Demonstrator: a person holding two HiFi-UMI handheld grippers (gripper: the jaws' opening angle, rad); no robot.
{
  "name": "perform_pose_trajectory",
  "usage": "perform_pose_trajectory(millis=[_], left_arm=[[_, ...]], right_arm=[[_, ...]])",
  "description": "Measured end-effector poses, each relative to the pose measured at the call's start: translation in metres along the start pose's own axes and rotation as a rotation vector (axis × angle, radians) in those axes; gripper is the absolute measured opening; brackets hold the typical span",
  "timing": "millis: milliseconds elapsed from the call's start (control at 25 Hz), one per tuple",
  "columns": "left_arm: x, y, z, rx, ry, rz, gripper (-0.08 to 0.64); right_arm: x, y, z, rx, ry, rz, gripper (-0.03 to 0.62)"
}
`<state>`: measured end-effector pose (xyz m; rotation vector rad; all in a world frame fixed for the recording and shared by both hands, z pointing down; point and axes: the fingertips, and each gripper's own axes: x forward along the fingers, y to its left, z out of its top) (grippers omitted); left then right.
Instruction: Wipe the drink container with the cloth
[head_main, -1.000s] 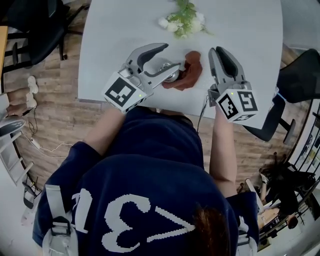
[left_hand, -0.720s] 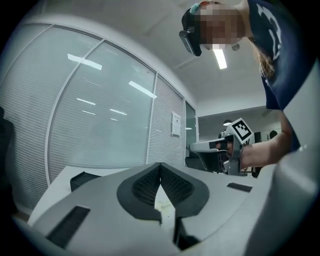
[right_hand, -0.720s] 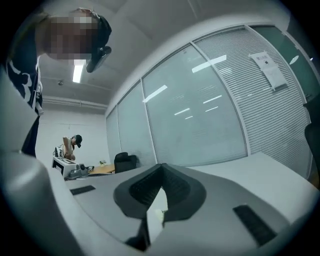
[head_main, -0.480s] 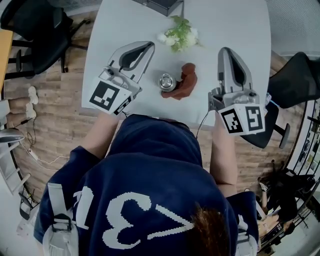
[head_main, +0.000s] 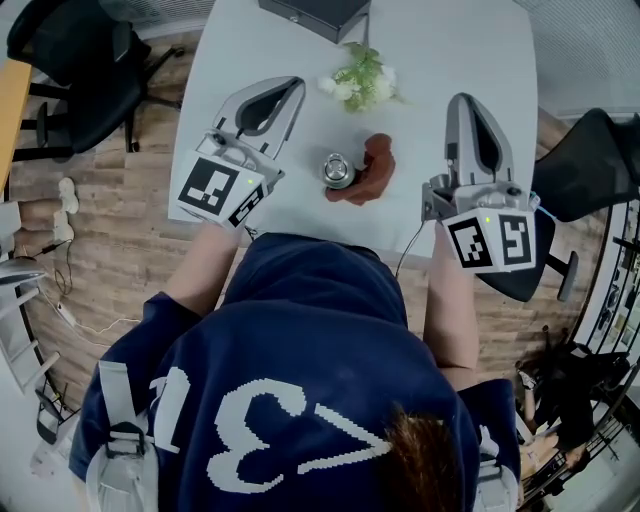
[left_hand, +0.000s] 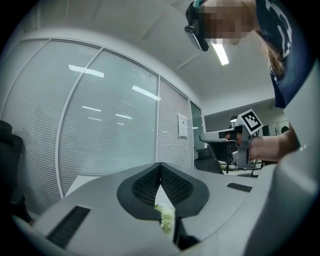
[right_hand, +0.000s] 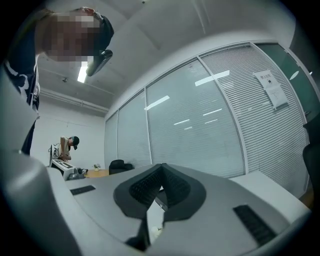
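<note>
In the head view a small metal drink container (head_main: 337, 169) stands on the white table (head_main: 440, 40), with a brown cloth (head_main: 372, 167) crumpled against its right side. My left gripper (head_main: 290, 88) hovers left of the container, raised off the table, shut and empty. My right gripper (head_main: 466, 103) hovers right of the cloth, also shut and empty. In the left gripper view the left gripper (left_hand: 160, 167) has its pads together, pointing level at a glass wall. In the right gripper view the right gripper (right_hand: 161, 168) is likewise shut.
A sprig of white flowers with green leaves (head_main: 363, 79) lies behind the container. A dark box (head_main: 315, 14) sits at the table's far edge. Office chairs (head_main: 80, 70) stand to the left and right (head_main: 585, 165) of the table on a wooden floor.
Both grippers let go and drew apart from the container and cloth, rising off the table. Their jaws went from open to shut. The cloth and container stay on the table.
</note>
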<state>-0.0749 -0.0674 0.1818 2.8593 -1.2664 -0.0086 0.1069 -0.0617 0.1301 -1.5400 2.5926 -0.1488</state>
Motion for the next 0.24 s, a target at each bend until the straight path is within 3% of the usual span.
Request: perform_pose_trajectory(millis=[240], left_arm=[[-0.0024,0.0000,-0.0013,-0.009,0.005,-0.001,0.015]], right_arm=[[-0.0002,0.0034,0.0076,-0.011,-0.030,0.000,0.024]])
